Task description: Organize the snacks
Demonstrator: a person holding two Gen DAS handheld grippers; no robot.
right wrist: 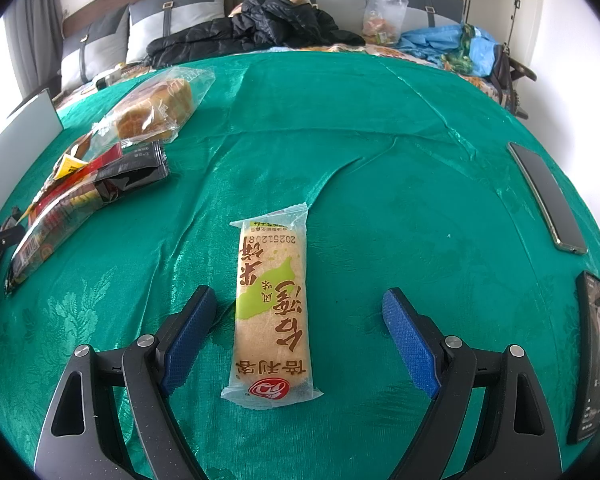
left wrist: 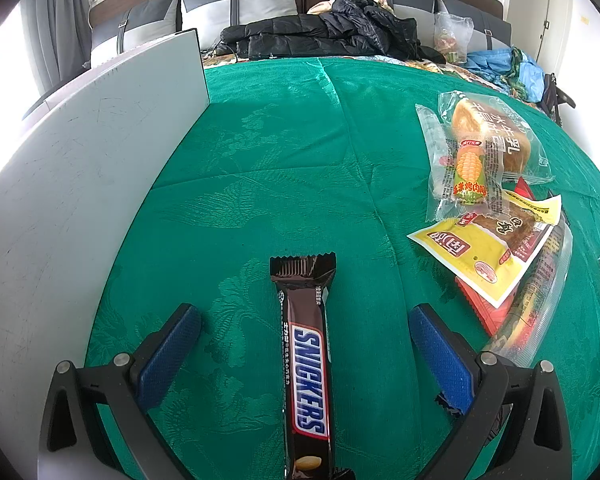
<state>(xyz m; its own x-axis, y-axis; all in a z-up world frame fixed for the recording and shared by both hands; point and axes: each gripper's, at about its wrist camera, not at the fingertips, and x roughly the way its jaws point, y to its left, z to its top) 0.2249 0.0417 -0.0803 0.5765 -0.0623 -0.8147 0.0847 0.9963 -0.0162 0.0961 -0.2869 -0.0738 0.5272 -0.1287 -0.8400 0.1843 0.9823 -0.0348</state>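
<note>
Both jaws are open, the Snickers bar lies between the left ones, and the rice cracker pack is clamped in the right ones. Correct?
Not quite. The right wrist view shows the rice cracker pack lying loose on the green cloth between the right gripper's open jaws, untouched. The rest holds: the Snickers bar lies between the left gripper's open jaws.

Green cloth (left wrist: 300, 160) noted with woven leaf pattern. Snickers bar (left wrist: 306, 360): dark brown wrapper, blue-and-white lettering edged red. Rice cracker packet (right wrist: 272, 312): tan with lime-green patch, red logo. Blue textured pads (right wrist: 190, 340) recorded on black gripper arms.
</note>
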